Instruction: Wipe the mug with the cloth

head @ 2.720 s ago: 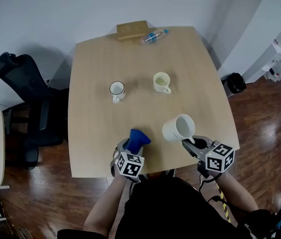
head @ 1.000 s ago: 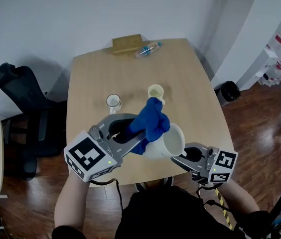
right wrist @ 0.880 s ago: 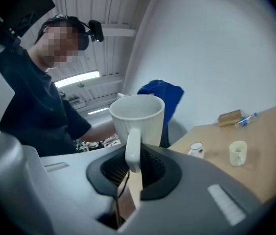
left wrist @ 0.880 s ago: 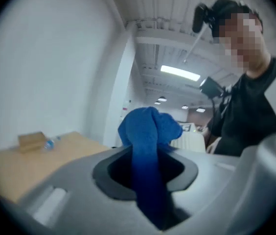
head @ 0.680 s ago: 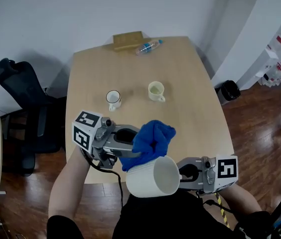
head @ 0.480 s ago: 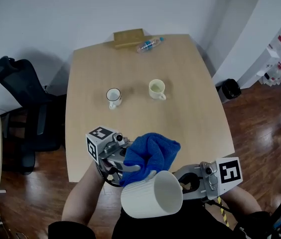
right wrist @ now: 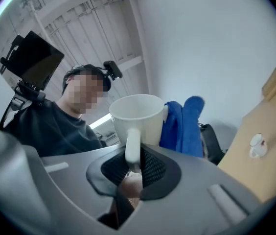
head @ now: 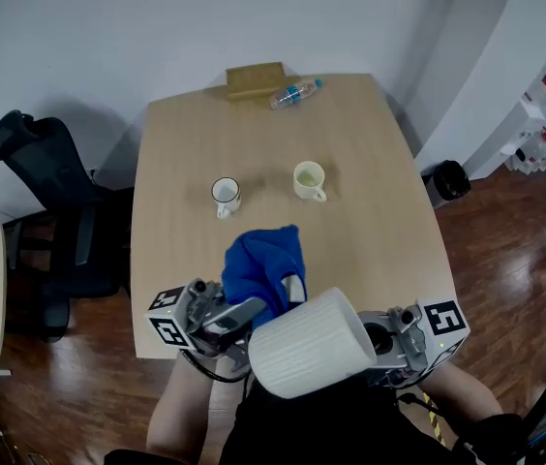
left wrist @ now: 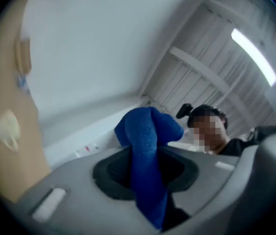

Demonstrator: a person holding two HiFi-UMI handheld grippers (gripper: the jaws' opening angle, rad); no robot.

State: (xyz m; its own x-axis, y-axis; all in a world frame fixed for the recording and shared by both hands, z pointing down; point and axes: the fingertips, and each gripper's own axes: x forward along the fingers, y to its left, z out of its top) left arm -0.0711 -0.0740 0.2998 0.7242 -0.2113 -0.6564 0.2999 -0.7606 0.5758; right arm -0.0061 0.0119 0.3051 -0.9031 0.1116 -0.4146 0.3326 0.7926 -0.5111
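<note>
A large white mug [head: 307, 345] is held up in the air close to the head camera, its base turned towards it. My right gripper [head: 378, 342] is shut on the mug's handle [right wrist: 132, 148]; the mug [right wrist: 137, 119] stands upright beyond the jaws in the right gripper view. A blue cloth [head: 261, 264] is bunched in my left gripper [head: 244, 310], which is shut on it. The cloth [left wrist: 148, 155] rises between the jaws in the left gripper view. Seen from the right gripper, the cloth [right wrist: 183, 126] lies against the mug's far side.
Two small mugs stand on the wooden table [head: 370, 192]: a dark-rimmed one [head: 225, 195] and a cream one [head: 310, 179]. A plastic bottle [head: 295, 93] and a wooden block [head: 256, 79] lie at the far edge. A black office chair [head: 45, 187] stands at the left.
The mug has been lifted off the table and turned so that its base faces the head camera. The left gripper has rolled and carried the cloth from in front of the mug to its far side.
</note>
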